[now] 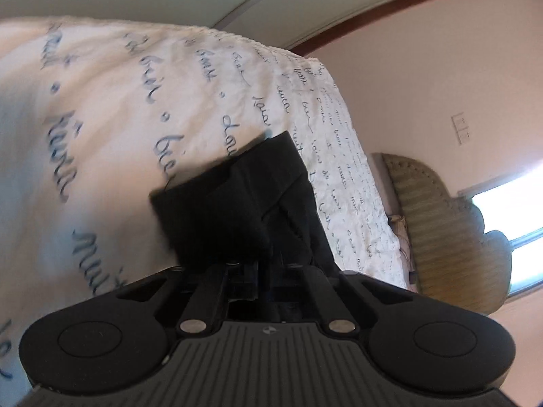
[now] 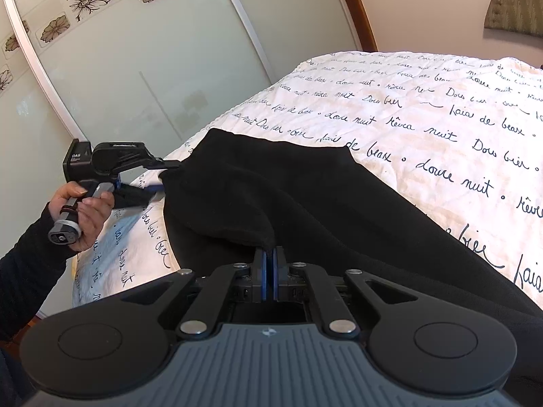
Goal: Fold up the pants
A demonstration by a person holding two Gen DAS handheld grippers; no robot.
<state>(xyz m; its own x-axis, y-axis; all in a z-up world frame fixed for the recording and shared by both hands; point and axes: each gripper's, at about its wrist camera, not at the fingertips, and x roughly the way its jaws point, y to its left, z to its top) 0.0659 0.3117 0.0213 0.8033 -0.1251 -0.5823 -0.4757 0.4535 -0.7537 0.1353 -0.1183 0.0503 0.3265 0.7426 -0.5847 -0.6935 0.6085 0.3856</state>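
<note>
The black pants (image 2: 305, 203) lie on the bed (image 2: 424, 108), centre of frame. Both tongs, left (image 2: 162, 174) and right (image 2: 269, 264), pinch one end's corners. Next, I judge: lift and carry it over evenly.

My right gripper (image 2: 269, 271) has a grey ribbed housing with a small round emblem at its centre, flanked by two broad black lobes, each with a shallow round disc set into it. Black link arms run forward from silver rivet heads to two fingers (image 2: 259, 273) faced in blue. My left gripper (image 1: 268, 264) is built the same way, though its fingers are too dark and blurred for me to tell their colour. From the right wrist view, it has a black boxy camera with white lettering and a grey handle with a red ring. My left hand (image 2: 79, 212) comes out of a dark ribbed sleeve (image 2: 29, 268).
</note>
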